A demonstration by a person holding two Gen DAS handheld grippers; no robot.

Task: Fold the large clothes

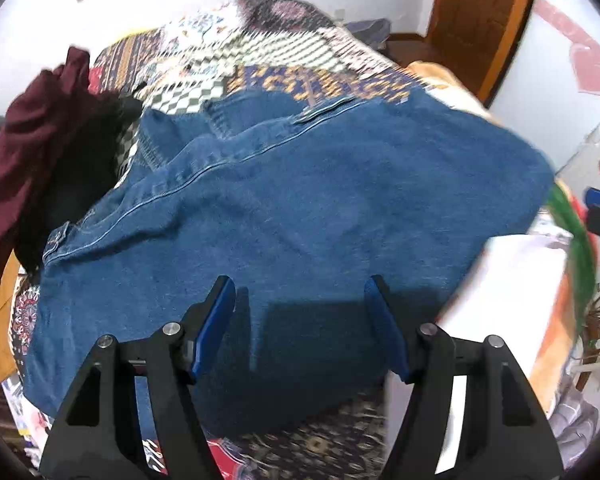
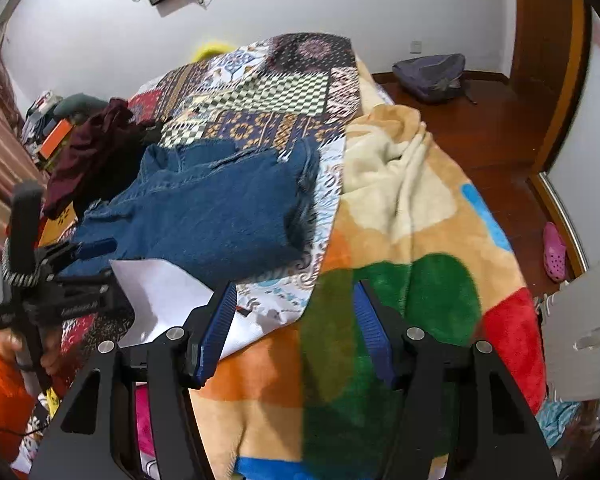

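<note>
A blue denim garment lies partly folded and rumpled on the patterned bedspread. My left gripper hovers open just above its near part, with nothing between the blue pads. In the right wrist view the denim garment lies further back on the left, and the left gripper is at its near left edge, held by a hand with an orange sleeve. My right gripper stands open and empty over a colourful fleece blanket, to the right of the denim.
A maroon garment and a black one are heaped left of the denim. A white sheet lies at the denim's near edge. On the wooden floor to the right are a grey backpack and a pink shoe.
</note>
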